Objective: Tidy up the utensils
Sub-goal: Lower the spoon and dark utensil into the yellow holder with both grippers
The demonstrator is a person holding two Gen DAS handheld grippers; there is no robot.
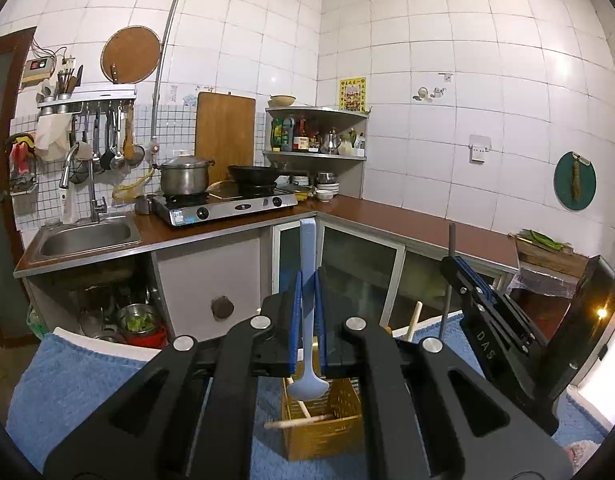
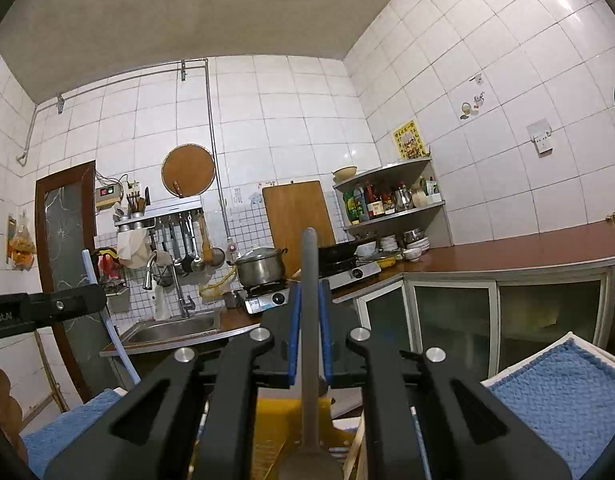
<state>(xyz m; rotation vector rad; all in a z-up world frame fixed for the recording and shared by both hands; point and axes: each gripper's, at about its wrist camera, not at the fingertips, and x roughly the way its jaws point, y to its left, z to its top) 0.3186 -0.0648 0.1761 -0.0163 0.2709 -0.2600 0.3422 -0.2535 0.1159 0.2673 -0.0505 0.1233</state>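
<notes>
Tiled kitchen walls are filling the background. Left gripper (image 1: 307, 280) is clamping a blue spoon (image 1: 308, 308) above the yellow basket (image 1: 323, 428); right gripper (image 2: 309, 312) is pinching a grey utensil (image 2: 309, 320). Each narrow handle, gripped mid-length, is probably free to swivel and miss the basket.

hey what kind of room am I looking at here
A home kitchen, most likely: a gas stove carrying a steel pot, a sink set into the counter, and a shelf of sauce bottles.

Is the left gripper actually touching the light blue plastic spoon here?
Touching. The left wrist view shows the left gripper shut on the light blue plastic spoon, its blue pads pressed against both sides of the handle.
</notes>
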